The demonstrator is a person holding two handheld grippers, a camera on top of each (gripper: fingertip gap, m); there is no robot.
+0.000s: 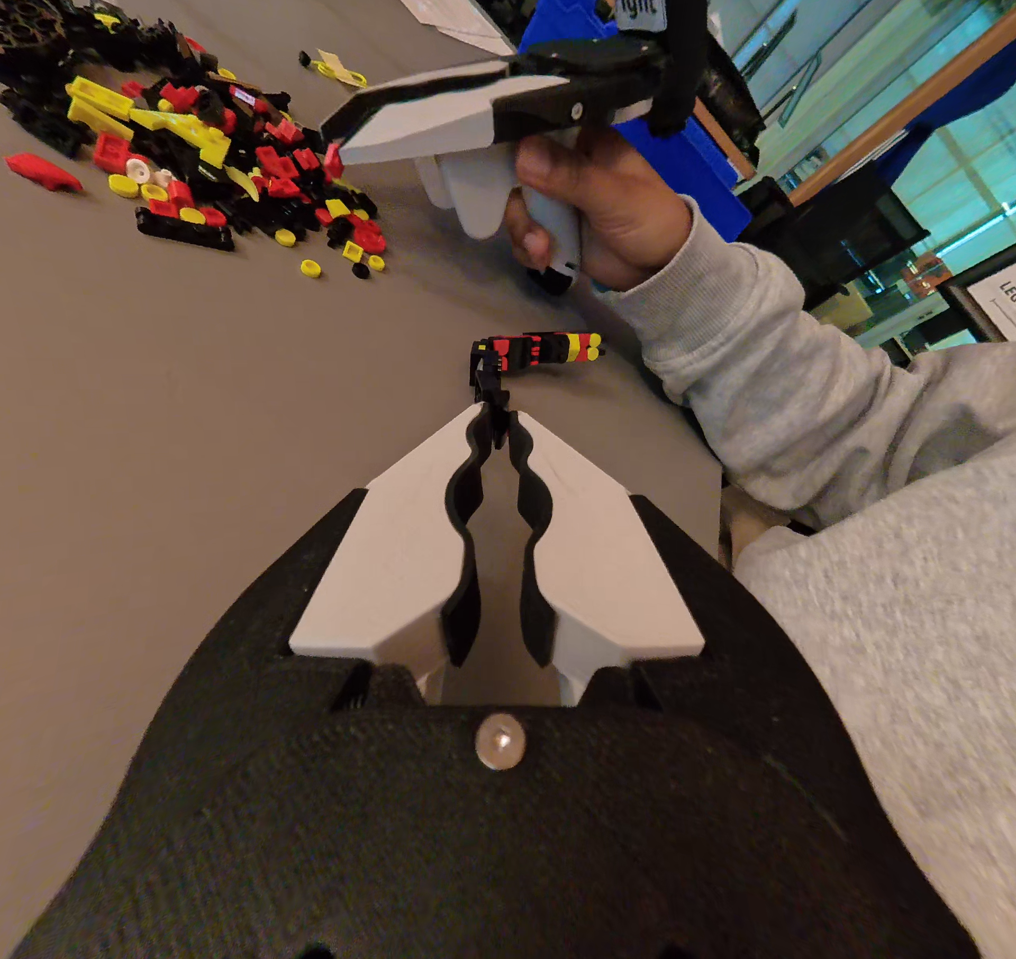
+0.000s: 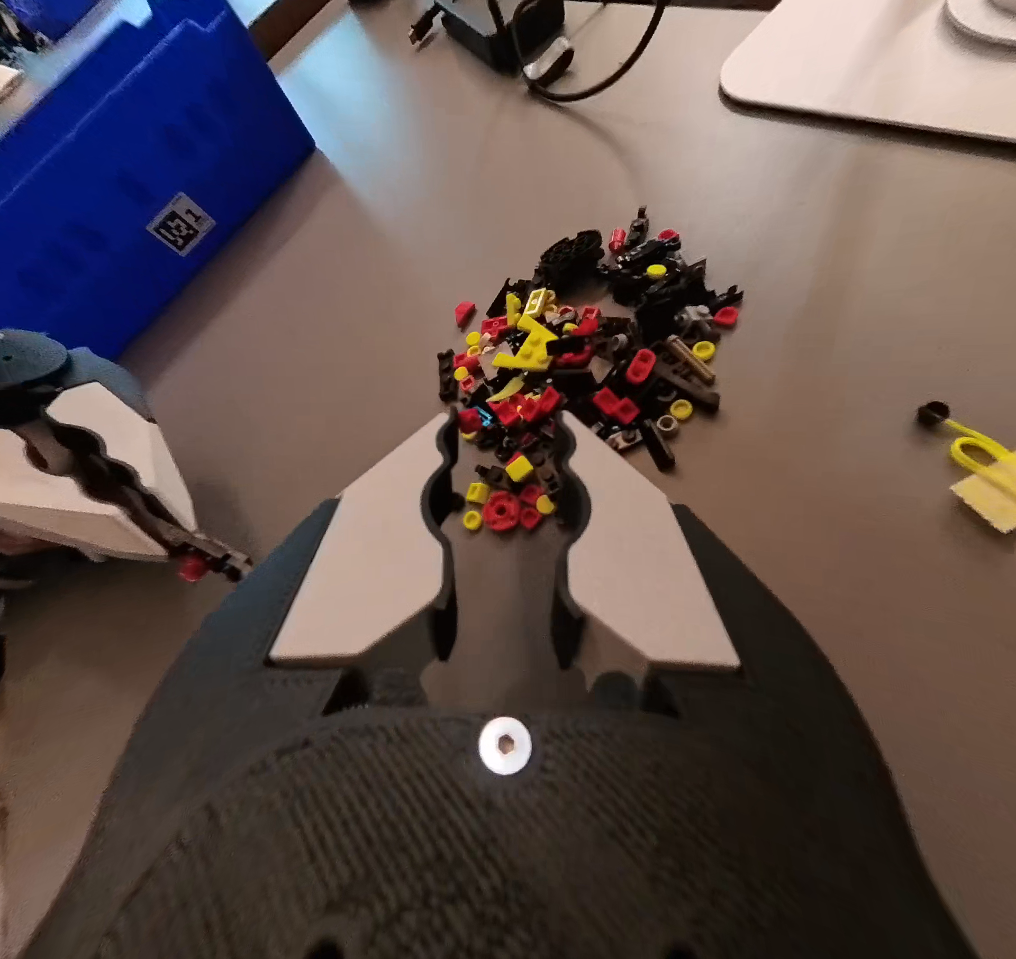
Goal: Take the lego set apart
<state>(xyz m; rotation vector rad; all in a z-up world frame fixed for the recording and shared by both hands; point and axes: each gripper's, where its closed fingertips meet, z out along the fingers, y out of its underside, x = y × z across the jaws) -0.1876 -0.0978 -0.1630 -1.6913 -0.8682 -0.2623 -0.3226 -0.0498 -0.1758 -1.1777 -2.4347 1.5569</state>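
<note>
A heap of loose pieces (image 2: 588, 361) lies mid-counter (image 2: 330, 328); a bin (image 2: 137, 163) stands off its left edge, a mat (image 2: 857, 53) at its far-right corner.

A smooth grey-brown tabletop (image 2: 330, 328) fills the room's foreground, with a blue corrugated plastic bin (image 2: 137, 152) at its edge. Beyond stand tall glass windows (image 1: 879, 26), apparently teal-lit, and a pale rounded-corner board (image 2: 857, 48).

A grey-brown table (image 2: 341, 284) bears a heap of loose red, yellow and black lego pieces (image 2: 588, 361), a yellow loop with a black bead on a pale tag (image 2: 973, 454), a white board (image 2: 857, 48), and a black cable (image 2: 599, 53).
</note>
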